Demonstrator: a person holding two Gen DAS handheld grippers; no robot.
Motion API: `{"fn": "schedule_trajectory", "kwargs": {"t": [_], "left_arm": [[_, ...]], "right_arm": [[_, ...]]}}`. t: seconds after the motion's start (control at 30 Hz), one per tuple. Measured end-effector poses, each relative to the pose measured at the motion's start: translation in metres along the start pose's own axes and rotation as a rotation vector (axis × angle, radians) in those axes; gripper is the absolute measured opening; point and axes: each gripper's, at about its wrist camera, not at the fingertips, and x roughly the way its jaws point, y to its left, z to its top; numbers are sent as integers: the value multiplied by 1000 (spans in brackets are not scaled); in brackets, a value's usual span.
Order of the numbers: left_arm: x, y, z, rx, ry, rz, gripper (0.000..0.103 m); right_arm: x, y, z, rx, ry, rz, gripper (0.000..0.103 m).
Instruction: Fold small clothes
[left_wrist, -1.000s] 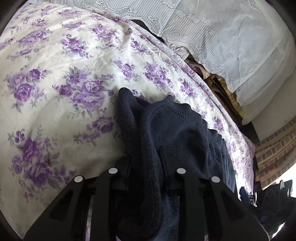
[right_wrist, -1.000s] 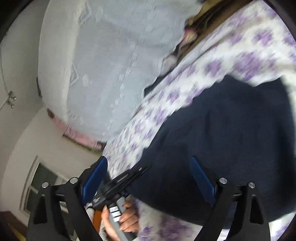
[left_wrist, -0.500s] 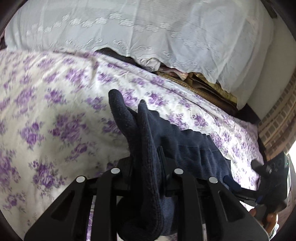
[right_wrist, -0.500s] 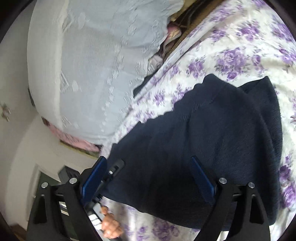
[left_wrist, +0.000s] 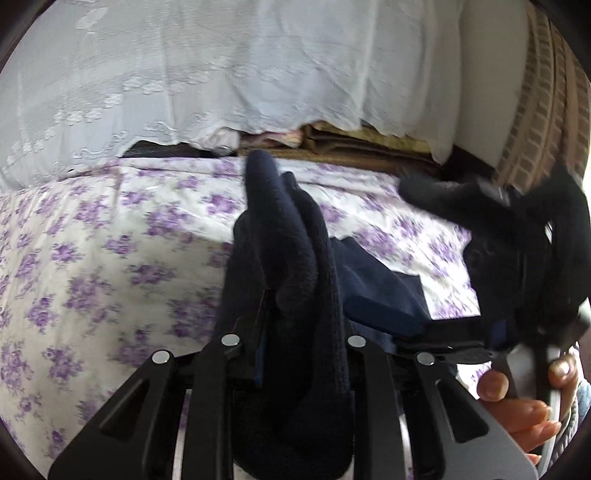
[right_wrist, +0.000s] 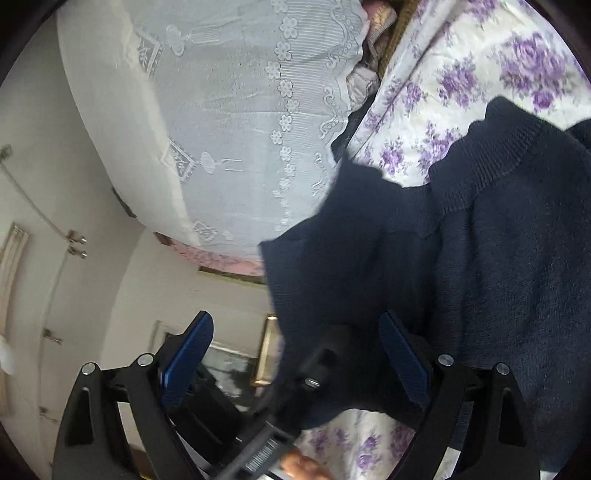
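Observation:
A small navy knit sweater (left_wrist: 291, 266) lies partly on the floral bedsheet (left_wrist: 110, 240). My left gripper (left_wrist: 301, 328) is shut on a bunched edge of it and holds that edge lifted off the bed. In the right wrist view the sweater (right_wrist: 461, 266) spreads over the sheet (right_wrist: 480, 66), its ribbed hem toward the top. My right gripper (right_wrist: 295, 354) is open, its blue pads (right_wrist: 404, 362) on either side of the raised sweater edge. The left gripper's body (right_wrist: 317, 373) shows between them. The right gripper and the hand holding it show at the right of the left wrist view (left_wrist: 524, 258).
A white lace cover (left_wrist: 221, 74) hangs over stacked bedding behind the bed. Folded brown blankets (left_wrist: 351, 144) lie under it. A wall with a door and framed pictures (right_wrist: 92, 295) shows at the left of the right wrist view.
My left gripper has lifted the sweater edge higher and swung toward the right gripper. The right gripper has come close, its open pads now around the raised edge.

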Motion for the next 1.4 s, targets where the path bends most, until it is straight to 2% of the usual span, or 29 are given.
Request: {"fn": "schedule_trajectory", "kwargs": {"t": [0.13,0.2,0.27,0.37,0.43,0.57,0.7,0.73,0.8,0.87,0.9,0.93,0.97,1.0,1.03,1.07,1.13,1.17,1.23,1.3,1.4], "left_arm": [[9,-21,-6,27,19,-4,20],[11,-29,-7,41,25,6,20],[13,-36,-8,54,32,16,20],[16,-43,-8,61,40,36,20],[16,-46,-4,53,46,40,20],[9,-69,14,62,17,4,20],[18,-102,25,91,12,-25,21],[25,-110,23,98,27,-28,23],[46,-122,12,113,77,-30,27],[72,-127,-6,136,143,19,32],[79,-128,-13,148,169,37,36],[81,-131,-21,177,168,45,37],[78,-135,-25,219,143,56,41],[70,-138,-28,255,137,48,46],[64,-138,-28,259,137,39,50],[53,-134,-26,252,136,4,57],[30,-123,-21,211,103,-62,90],[18,-115,-19,185,75,-79,94],[-9,-95,-12,138,17,-105,95],[-26,-74,-7,93,-18,-106,95],[-34,-38,3,8,-51,-18,97]], "right_arm": [[-6,-7,3,13,-18,11,91],[-11,-14,6,10,-57,-5,87],[-18,-20,7,18,-84,-26,70],[-19,-25,10,14,-92,-62,56],[-21,-20,12,-20,-91,-99,50],[-39,-4,21,-82,-119,-83,40],[-73,-10,34,-65,-186,-73,40],[-78,-13,35,-66,-188,-96,40],[-86,-29,39,-59,-172,-200,39],[-91,-53,40,2,-169,-305,41],[-97,-66,40,37,-200,-377,39],[-100,-73,41,54,-206,-369,33],[-100,-75,40,63,-206,-353,34],[-104,-70,41,57,-225,-362,35],[-108,-63,40,27,-255,-390,42],[-112,-59,39,4,-278,-418,46],[-119,-48,38,-38,-328,-498,46],[-122,-45,37,-43,-344,-503,46],[-128,-36,34,-58,-383,-491,46],[-131,-24,32,-96,-380,-443,46],[-116,-1,26,-158,-329,-353,46]]}}
